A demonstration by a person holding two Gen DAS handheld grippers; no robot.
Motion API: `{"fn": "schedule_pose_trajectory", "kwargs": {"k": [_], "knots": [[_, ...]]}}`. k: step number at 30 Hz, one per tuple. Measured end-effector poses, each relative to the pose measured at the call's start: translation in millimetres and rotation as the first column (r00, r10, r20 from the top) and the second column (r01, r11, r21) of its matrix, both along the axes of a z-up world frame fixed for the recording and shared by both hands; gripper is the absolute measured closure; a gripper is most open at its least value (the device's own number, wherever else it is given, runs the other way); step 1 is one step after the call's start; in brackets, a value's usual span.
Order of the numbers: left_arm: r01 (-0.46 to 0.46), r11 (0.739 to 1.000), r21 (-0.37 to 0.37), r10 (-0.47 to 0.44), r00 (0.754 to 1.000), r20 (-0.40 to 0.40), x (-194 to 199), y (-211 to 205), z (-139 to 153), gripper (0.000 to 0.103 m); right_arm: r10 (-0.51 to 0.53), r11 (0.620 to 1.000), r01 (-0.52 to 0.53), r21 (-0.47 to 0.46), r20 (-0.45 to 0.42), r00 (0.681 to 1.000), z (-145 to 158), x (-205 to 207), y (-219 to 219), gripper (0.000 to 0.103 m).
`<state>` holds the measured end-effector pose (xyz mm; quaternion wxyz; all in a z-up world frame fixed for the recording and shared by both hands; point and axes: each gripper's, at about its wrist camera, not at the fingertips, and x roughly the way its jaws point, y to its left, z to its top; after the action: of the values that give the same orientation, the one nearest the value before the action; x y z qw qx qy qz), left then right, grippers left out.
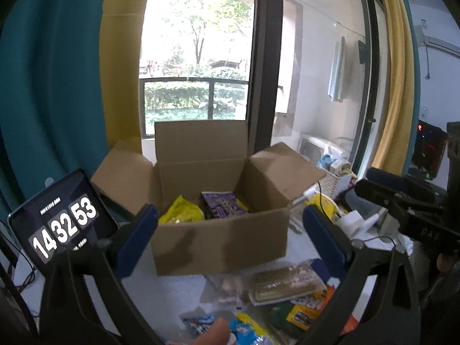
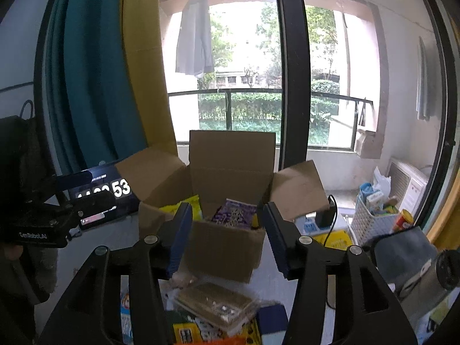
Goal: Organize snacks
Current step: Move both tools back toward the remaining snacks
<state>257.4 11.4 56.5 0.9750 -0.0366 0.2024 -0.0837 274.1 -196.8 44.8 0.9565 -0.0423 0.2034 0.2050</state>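
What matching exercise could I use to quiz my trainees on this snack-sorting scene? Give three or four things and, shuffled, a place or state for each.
Things:
1. purple printed snack packet
2. clear plastic tray of brown wafers
3. black tablet showing a clock
4. white slatted plastic basket

Places or states:
A. on the table, in front of the brown cardboard box
B. propped up left of the box
C. inside the open box
D. right of the box, holding small items

Pairs: 1-C, 2-A, 3-B, 4-D
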Motion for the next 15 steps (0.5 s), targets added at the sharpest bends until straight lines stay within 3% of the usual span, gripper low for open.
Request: {"fn": "schedule_pose_trajectory", "kwargs": {"k": [7,15], "knots": [[0.025,1.000,0.014,-0.025,0.999,-0.030,-21,-13,-18,0.002,0.003,1.000,-0.004,-0.011,-0.049,0.999,-18,-24,-7,0.046],[0.046,0.999,0.006,-0.045,0.994,-0.099,-32,-24,-47,0.002,0.014,1.000,-0.017,-0.021,-0.123,0.992,-48,-40,-18,0.035]]}}
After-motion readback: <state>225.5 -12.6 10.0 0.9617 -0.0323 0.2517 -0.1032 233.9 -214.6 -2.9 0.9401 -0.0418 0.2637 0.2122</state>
